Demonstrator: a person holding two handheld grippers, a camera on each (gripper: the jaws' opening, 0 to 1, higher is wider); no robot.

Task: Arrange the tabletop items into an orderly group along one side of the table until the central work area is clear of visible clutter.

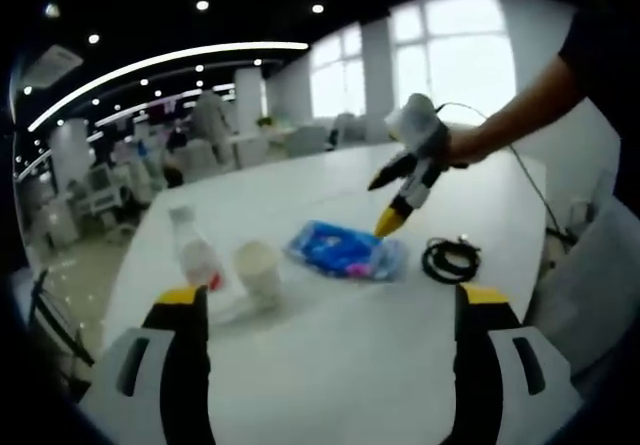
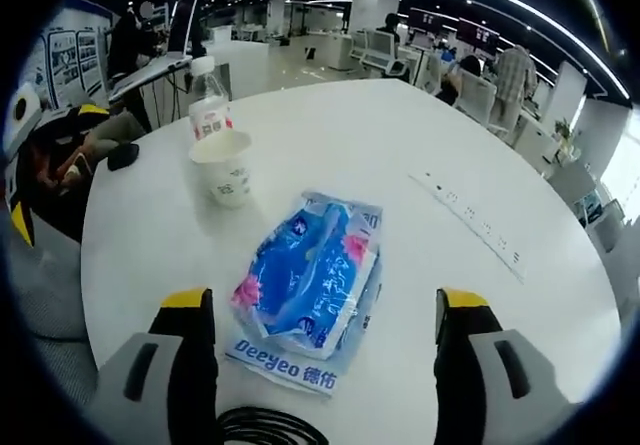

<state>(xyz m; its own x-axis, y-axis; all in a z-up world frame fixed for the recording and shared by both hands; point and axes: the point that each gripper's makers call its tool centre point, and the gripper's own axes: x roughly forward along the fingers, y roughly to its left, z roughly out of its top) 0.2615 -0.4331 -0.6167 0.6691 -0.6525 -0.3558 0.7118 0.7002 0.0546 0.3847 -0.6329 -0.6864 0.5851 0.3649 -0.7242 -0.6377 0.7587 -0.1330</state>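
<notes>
Right gripper [image 2: 315,310] fingers spread above blue packet [image 2: 305,290] (cup [image 2: 222,165], bottle [image 2: 208,97] beyond); left gripper [image 1: 330,310] fingers spread over counter [image 1: 360,365].

open-plan office | bright windows [image 1: 440,55] | ceiling light strips [image 1: 160,65] | white chairs [image 2: 478,93]

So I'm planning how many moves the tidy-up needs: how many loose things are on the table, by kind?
Bottle: 1
Paper cup: 1
Blue plastic packet: 1
Coiled black cable: 1
Power strip: 1
Total: 5
</notes>
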